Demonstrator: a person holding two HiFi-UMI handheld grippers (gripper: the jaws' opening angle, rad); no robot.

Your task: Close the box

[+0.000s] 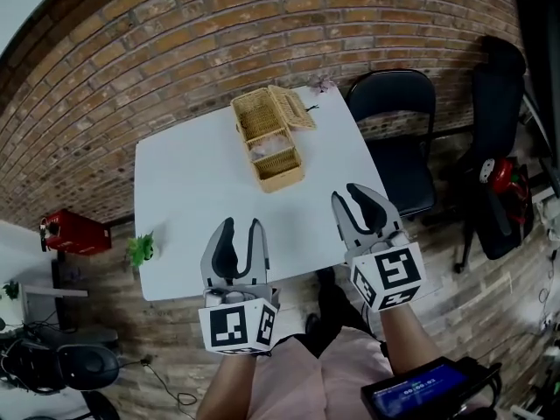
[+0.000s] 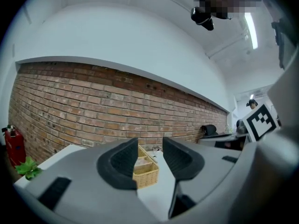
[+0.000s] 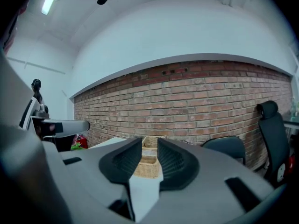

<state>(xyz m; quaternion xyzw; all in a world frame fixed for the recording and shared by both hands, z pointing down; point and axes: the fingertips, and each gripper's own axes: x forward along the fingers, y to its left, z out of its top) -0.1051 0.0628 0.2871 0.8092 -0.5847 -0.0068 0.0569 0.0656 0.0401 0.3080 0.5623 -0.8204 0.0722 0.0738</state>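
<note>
Box: woven wicker box [image 1: 268, 150], long and narrow, stands on the far half of the counter [image 1: 188, 204], nearer the far right corner, one short end toward the person.
Lid: wicker lid [image 1: 292, 107] is swung up and open, tilted off the right side of the box's far part; the inside, split into compartments, is uncovered.
Left tongs: left tongs [image 1: 234, 245] are at the near edge of the counter, pointing toward the box and well apart from it. Jaws spread, nothing between the dark pads. In the left gripper view the box shows only far off through the gap.
Right tongs: right tongs [image 1: 363, 204] are over the near right corner of the counter, tips aimed up-counter, well short of the box. Jaws parted with a narrower gap, nothing pinched. The box is seen distant between them in the right gripper view.
Marker cubes: one marker cube [image 1: 238, 325] sits behind each set of tongs, facing the head camera.
Surroundings: black chair [image 1: 398, 134] stands just past the counter's right side. A small green plant [image 1: 140, 249] sits at the near left corner. A red canister [image 1: 74, 233] is on the floor to the left. A brick wall [image 2: 93, 106] is behind the counter.
</note>
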